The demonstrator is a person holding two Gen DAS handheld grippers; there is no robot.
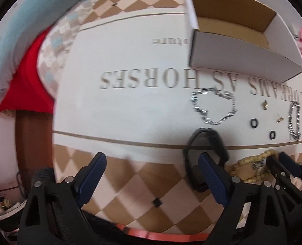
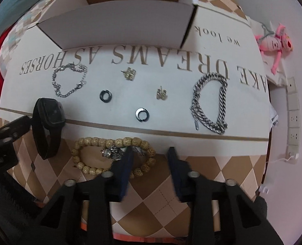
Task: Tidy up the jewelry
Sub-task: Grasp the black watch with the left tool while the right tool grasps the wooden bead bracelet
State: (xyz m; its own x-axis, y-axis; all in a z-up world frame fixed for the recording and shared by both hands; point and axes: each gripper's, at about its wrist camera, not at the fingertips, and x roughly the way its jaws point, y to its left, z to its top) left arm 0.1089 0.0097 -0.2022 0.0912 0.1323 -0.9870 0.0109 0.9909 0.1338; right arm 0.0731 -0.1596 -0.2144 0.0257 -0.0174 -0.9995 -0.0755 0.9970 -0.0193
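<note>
Over patterned cloth, both tongs gape empty: left, right straddling beaded bracelet.

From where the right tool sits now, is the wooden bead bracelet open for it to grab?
Probably yes. The right tool is open and its left finger already overlaps the wooden bead bracelet. Nothing covers the beads; only a small silver charm piece lies inside the loop, and the black watch sits clear to the side.

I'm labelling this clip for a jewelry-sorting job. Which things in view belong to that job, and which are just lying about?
For the job: white box, thin silver bracelet, thick silver chain, wooden bead bracelet, black watch, two black rings, two gold earrings.

Lying about: pink toy, wall sockets, red cloth.
</note>
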